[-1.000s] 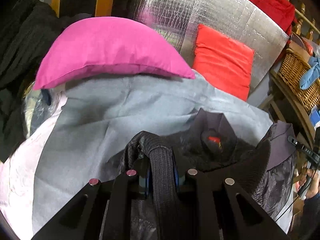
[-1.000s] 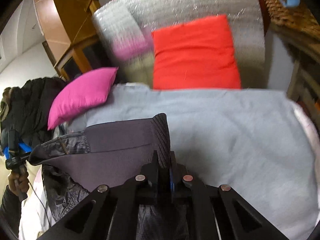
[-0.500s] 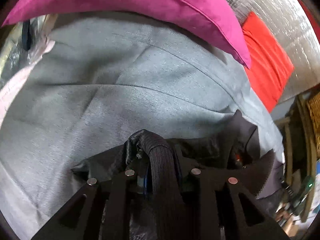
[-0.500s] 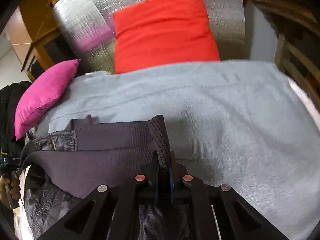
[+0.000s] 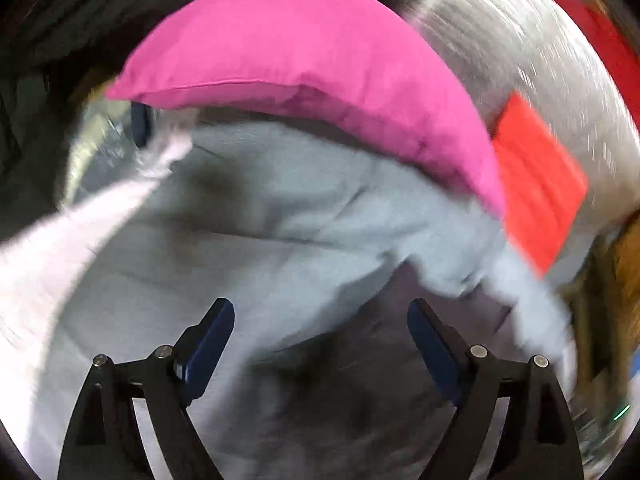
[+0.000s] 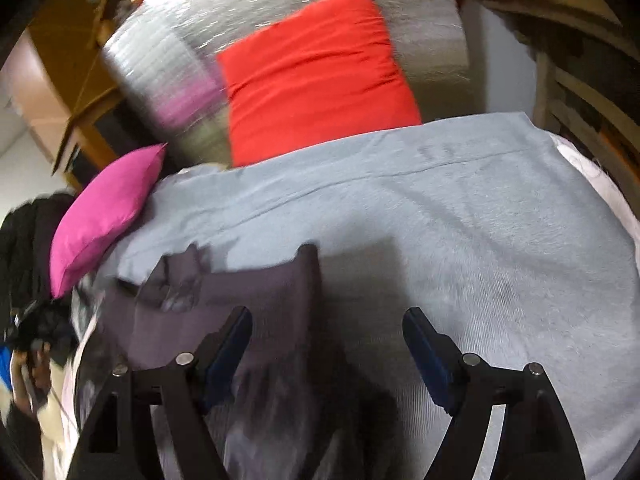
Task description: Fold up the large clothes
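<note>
**Clerk:** Bedding first, please.

**Operator:** Grey bedspread (image 6: 460,216) over a bed; pink cushion (image 5: 304,64) at its far left, red cushion (image 6: 316,76) propped against a silver quilted panel (image 6: 248,8) at the head. Wooden furniture on both flanks, too blurred for me to itemise.

**Clerk:** Item under the task?

**Operator:** One dark jacket (image 6: 256,304), charcoal, with a ribbed knit band. It lies on the bedspread at the near left of my right view, its ribbed edge standing just beyond the inner pad. In my left view it shows only as a dark smear low and right of centre (image 5: 360,360).

**Clerk:** Claws?

**Operator:** Left claw (image 5: 320,340): jaws opening, nothing between the pads but bedspread and jacket lying beneath. Right claw (image 6: 328,344): jaws opening likewise, the jacket under the left pad but not pinched. Both released, by my reading.

**Clerk:** Step in hand?

**Operator:** I judge it a lay-down: garment just set flat, grips let go. To do it well I would lift both claws straight clear so the pads don't snag the knit band and drag the fabric. Then check that the ribbed edge lies straight, not bunched. The collar end near the pink cushion looks rumpled; I'd smooth that before the next fold.

**Clerk:** Caveat?

**Operator:** Left view heavily blurred; jacket outline there unconfirmed.
</note>
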The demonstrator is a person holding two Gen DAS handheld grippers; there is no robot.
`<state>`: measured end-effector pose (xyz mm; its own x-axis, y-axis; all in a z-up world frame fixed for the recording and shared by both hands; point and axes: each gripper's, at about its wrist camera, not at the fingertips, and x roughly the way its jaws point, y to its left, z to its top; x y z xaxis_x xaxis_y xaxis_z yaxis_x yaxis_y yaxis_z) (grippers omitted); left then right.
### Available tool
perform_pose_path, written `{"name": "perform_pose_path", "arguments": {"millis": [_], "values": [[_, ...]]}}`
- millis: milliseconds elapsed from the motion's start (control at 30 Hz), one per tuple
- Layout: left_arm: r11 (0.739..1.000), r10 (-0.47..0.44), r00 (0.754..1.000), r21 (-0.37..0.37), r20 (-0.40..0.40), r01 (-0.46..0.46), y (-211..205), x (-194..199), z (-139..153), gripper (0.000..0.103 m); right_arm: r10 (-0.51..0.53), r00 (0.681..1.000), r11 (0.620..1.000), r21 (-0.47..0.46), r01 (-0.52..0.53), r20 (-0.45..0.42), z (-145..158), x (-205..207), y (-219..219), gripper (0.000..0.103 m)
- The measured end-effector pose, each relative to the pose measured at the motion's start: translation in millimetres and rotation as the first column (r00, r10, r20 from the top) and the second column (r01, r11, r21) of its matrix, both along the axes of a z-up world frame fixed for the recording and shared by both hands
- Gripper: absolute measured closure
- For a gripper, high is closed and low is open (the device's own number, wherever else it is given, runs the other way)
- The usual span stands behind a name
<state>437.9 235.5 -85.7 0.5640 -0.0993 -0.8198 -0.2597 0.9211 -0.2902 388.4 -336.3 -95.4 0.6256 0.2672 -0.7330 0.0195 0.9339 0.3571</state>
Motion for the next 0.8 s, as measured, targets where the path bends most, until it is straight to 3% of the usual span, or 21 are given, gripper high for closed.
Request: {"name": "perform_pose_path", "arguments": {"millis": [167, 300, 367, 567, 767, 800], "values": [[0.973, -0.176, 0.982, 0.137, -0.063, 0.184, -19, -39, -33, 0.015, 0.010, 0.999, 0.999, 0.030, -0.009, -0.042, -20, -44, -6, 0.022], [0.939, -0.270, 0.962, 0.213, -0.024, 0.269, -34, -62, -37, 0.015, -0.010, 1.000, 0.997, 0.073, 0.012, -0.027, -29, -86, -11, 0.022], [0.928, -0.287, 0.958, 0.244, -0.015, 0.282, -39, -61, -33, 0.015, 0.009, 1.000, 0.999, 0.049, -0.007, -0.027, -27, -94, -8, 0.022], [0.942, -0.288, 0.958, 0.181, 0.006, 0.282, -53, -18, -19, 0.015, 0.086, 0.996, 0.995, -0.051, -0.085, 0.016, -1, -44, 14, 0.022], [0.908, -0.361, 0.930, 0.203, -0.071, 0.368, -87, 25, -36, 0.015, 0.120, 0.990, 0.991, -0.055, -0.124, -0.074, -19, 25, 31, 0.024], [0.900, -0.371, 0.924, 0.211, -0.093, 0.383, -92, 28, -41, 0.020, 0.125, 0.988, 0.990, -0.060, -0.130, -0.089, -23, 29, 32, 0.026]]}}
